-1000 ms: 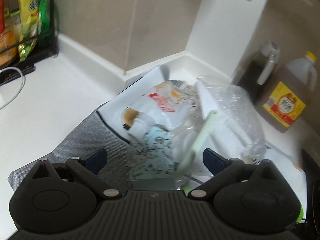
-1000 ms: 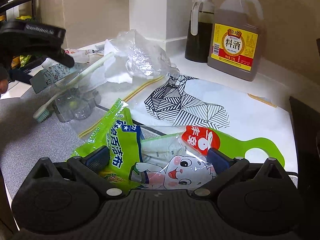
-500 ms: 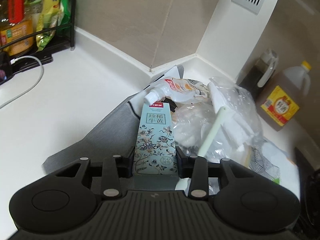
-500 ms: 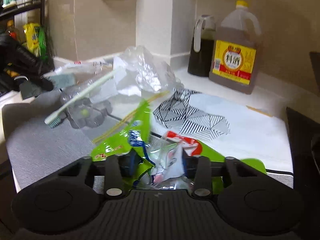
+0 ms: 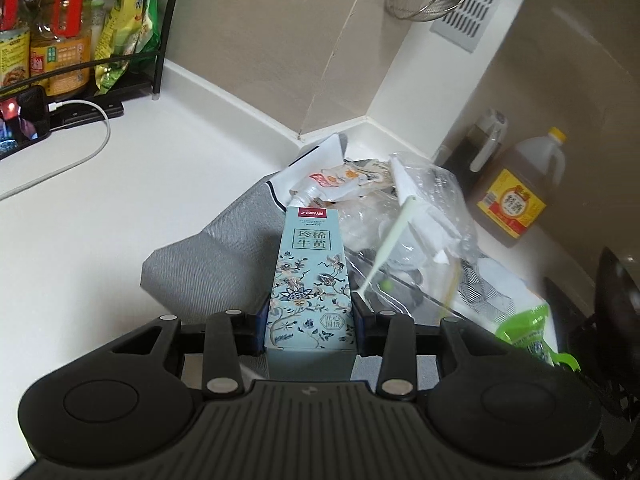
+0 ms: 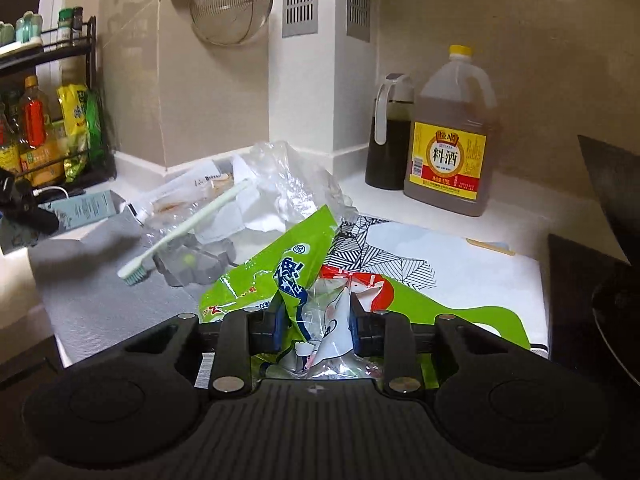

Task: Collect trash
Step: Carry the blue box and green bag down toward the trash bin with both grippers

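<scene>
My left gripper (image 5: pixel 310 316) is shut on a pale blue flowered carton (image 5: pixel 310 280), lifted above the grey mat (image 5: pixel 224 256). The same carton (image 6: pixel 84 208) shows at the far left of the right wrist view. My right gripper (image 6: pixel 316 322) is shut on a crumpled green plastic wrapper (image 6: pixel 288 272) with a cartoon print. Left on the mat are a pale green toothbrush (image 6: pixel 184 230), clear plastic packaging (image 6: pixel 288 184) and a white spouted pouch (image 5: pixel 340 180).
A cooking-wine jug (image 6: pixel 452 136) and a dark oil bottle (image 6: pixel 390 140) stand at the back right by the white pillar. A patterned white sheet (image 6: pixel 440 264) lies on the counter. A black rack (image 5: pixel 80 40) with bottles, a phone (image 5: pixel 20 124) and its cable sit at left. A strainer (image 6: pixel 232 4) hangs on the wall.
Both grippers went from open to shut, the left on the blue carton and the right on the green wrapper. Both then rose and drew back from the trash pile.
</scene>
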Demonstrator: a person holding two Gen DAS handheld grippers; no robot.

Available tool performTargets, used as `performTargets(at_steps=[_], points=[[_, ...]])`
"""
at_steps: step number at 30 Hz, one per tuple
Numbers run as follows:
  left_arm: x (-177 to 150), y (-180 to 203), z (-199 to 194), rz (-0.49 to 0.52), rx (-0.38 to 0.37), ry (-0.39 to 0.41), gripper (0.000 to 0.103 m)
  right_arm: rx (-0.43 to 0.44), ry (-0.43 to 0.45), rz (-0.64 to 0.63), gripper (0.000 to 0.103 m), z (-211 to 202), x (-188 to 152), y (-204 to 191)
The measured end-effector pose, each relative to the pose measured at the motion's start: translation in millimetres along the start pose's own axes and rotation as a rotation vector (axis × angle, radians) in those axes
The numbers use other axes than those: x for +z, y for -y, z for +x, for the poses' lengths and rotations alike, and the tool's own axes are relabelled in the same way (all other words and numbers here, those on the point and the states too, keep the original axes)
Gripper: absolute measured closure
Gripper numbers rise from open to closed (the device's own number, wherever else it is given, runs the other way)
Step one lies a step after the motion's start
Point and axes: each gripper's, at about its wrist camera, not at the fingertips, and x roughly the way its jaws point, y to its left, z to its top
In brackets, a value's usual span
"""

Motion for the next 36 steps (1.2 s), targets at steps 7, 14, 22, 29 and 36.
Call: performTargets(at_steps=[7, 14, 22, 29, 36], points=[[-32, -1, -47, 0.014, -0.041, 0.042, 0.059, 0.044, 0.048, -0.005, 0.072, -39, -2, -12], [-71, -10, -94, 0.033, -0.063, 0.079, 0.059, 0.124, 0.080, -0.018, 0.072, -90, -16, -30], [-117, -30, -148, 0.050, -0.044, 0.132, 0.059, 0.242, 0.057, -0.067, 0.072, -146, -44, -55], [-162, -48, -172, 0.038, -0.008, 0.128, 0.059, 0.343, -0.046, -0.108, 0.072, -165, -81, -89], [-202, -58, -173, 0.028, 0.031, 0.085, 0.059, 0.391, -0.162, -0.132, 0.072, -164, -117, -116]])
